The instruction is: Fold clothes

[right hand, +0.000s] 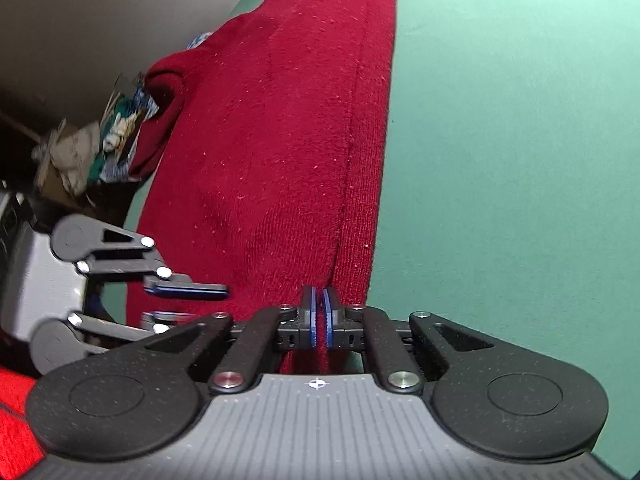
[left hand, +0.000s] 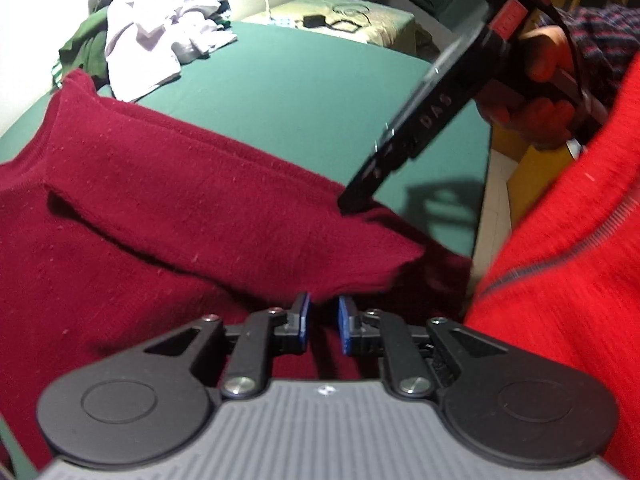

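Grey ribbed body and black linkage of each wrist unit fill the lower part of both views.

Item 1, table [left hand: 304, 80]: green cloth-covered surface, the largest thing in view. Its near edge runs by the person's red jumper [left hand: 568, 280]; its far end carries a heap of pale and green laundry [left hand: 160, 40].

Item 2, maroon sweater [left hand: 180, 200]: lies along the near edge of the table, partly folded, one layer doubled over another. In the right wrist view its long axis runs straight away from the tongs toward the far end, with a straight folded edge beside bare green cloth and the collar [right hand: 166, 80] hanging over the table's left edge. It lies directly ahead of both tools and touches both.

Item 3, right tongs [right hand: 319, 316]: pressed together, pinching the near end of the sweater at the folded edge. Seen from the left wrist, the same tool comes down on the cloth nearer the table's right edge.

Item 4, left tongs [left hand: 323, 322]: blue pads [left hand: 306, 316] parted by a narrow gap, a point of sweater cloth at their tips; whether the pads press on it I cannot tell.

Judgement: both tools sit at the sweater's near end, side by side, so the coming fold probably carries that end away along the long axis.
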The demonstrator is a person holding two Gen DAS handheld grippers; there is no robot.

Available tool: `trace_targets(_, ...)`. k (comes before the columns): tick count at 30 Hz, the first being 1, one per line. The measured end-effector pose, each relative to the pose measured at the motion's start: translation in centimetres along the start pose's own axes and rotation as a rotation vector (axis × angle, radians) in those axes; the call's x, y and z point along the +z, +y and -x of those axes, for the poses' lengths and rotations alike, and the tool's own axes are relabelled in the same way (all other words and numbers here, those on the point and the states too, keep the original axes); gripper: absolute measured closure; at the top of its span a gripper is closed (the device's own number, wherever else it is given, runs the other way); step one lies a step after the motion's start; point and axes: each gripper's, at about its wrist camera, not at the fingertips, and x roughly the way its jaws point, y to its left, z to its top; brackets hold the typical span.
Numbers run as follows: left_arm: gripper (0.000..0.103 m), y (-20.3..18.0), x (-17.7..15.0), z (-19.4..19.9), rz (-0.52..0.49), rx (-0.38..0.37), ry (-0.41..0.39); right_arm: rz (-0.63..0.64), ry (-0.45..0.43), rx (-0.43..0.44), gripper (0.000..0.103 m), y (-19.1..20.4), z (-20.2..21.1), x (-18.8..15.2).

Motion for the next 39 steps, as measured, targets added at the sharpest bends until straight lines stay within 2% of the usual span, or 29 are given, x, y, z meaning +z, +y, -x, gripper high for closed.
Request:
trace_targets(1, 0.088, 0.1, -0.1, 0.6, -0.004, 0.004, 0.006, -0.004, 0.000, 0.002, 0.097, -0.1, 0.0, 0.0)
trace_targets(3, 0.080, 0.9, 0.2, 1.8, 0.006, 0.026, -0.006, -0.025, -0.001, 0.012, 0.091, -0.6, 0.0, 0.1)
trace_targets(4, 0.077, 1.4, 0.4, 2.3, 0.019, 0.040, -0.018, -0.038, -0.001, 0.023, 0.085, -0.8, -0.2, 0.0)
trace_targets(5, 0.071, 1.9, 0.7, 2.6, 0.041, 0.055, -0.038, -0.051, -0.001, 0.037, 0.083, -1.0, -0.3, -0.1)
trace_targets(6, 0.070, 2.5, 1.1, 2.7, 0.066, 0.071, -0.061, -0.065, -0.001, 0.051, 0.083, -1.2, -0.5, -0.2)
trace_targets(8, 0.070, 3.2, 1.9, 2.0, 0.111, 0.078, -0.092, -0.062, -0.003, 0.059, 0.087, -1.0, -0.9, -0.2)
trace_targets(10, 0.070, 3.4, 2.7, 0.7, 0.134, 0.080, -0.108, -0.044, -0.003, 0.046, 0.099, -0.7, -1.0, 0.0)
trace_targets(14, 0.070, 2.9, 3.7, -0.7, 0.138, 0.046, -0.127, 0.006, -0.034, 0.041, 0.099, -0.1, 1.2, 0.0)
trace_targets(18, 0.063, 2.1, 4.5, -1.7, 0.110, 0.007, -0.127, 0.051, -0.030, 0.015, 0.100, 0.7, 1.8, -0.6)
trace_targets(27, 0.063, 1.0, 4.8, -4.0, 0.079, -0.034, -0.073, 0.086, 0.019, -0.024, 0.100, 0.4, 0.4, -1.4)
trace_targets(31, 0.062, 0.3, 4.9, -4.8, 0.063, -0.028, -0.075, 0.136, 0.048, -0.048, 0.097, 0.3, 0.7, 0.0)
trace_targets(33, 0.057, -0.2, 4.8, -4.9, 0.044, -0.019, -0.078, 0.179, -0.003, -0.082, 0.089, 0.0, 1.9, 2.2)
trace_targets(36, 0.048, -0.8, 4.7, -5.0, 0.040, -0.017, -0.083, 0.189, -0.177, -0.097, 0.085, -0.3, 3.7, 7.6)
trace_targets(37, 0.046, -1.0, 4.7, -5.1, 0.044, -0.018, -0.083, 0.197, -0.240, -0.085, 0.076, -0.2, 3.7, 9.6)
trace_targets(38, 0.042, -1.2, 4.7, -5.2, 0.049, -0.020, -0.083, 0.212, -0.304, -0.079, 0.062, -0.1, 3.2, 11.6)
trace_targets(39, 0.042, -1.4, 4.8, -5.2, 0.055, -0.023, -0.083, 0.215, -0.341, -0.086, 0.057, -0.3, 2.1, 13.4)
